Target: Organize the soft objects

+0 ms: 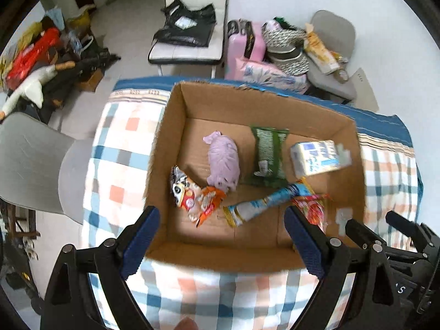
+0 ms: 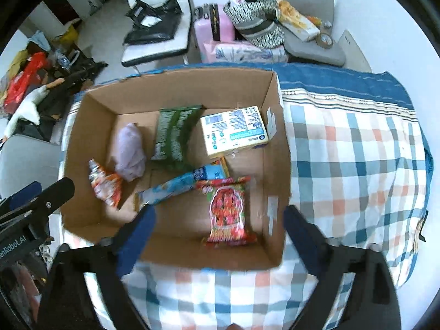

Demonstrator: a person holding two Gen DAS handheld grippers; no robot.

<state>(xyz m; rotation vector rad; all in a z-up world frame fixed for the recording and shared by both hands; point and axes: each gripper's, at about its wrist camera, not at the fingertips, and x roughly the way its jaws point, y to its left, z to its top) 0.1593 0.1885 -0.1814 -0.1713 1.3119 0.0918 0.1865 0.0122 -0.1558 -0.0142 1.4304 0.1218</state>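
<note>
Inside the cardboard box point(image 2: 275, 143) on the checked cloth point(image 2: 357, 151), we count 6 soft items: red noodle pack point(image 2: 227, 210), blue tube pack point(image 2: 178, 185), orange snack bag point(image 2: 106, 183), purple plush point(image 2: 130, 151), green pack point(image 2: 173, 134), white tissue pack point(image 2: 233, 130). The red pack lies nearest the R gripper point(image 2: 217, 225), long axis running near-to-far, flat on the box floor. The blue tube lies diagonally, one end touching the red pack. We judge the drop-off step done for this item; next we need another soft thing, & none shows on the cloth, so we'd look wider, e.g. toward the white chair point(image 1: 192, 27). R gripper: jaws spread wide, nothing between them. L gripper point(image 1: 222, 236): jaws also released, empty, over the box's near wall.
</note>
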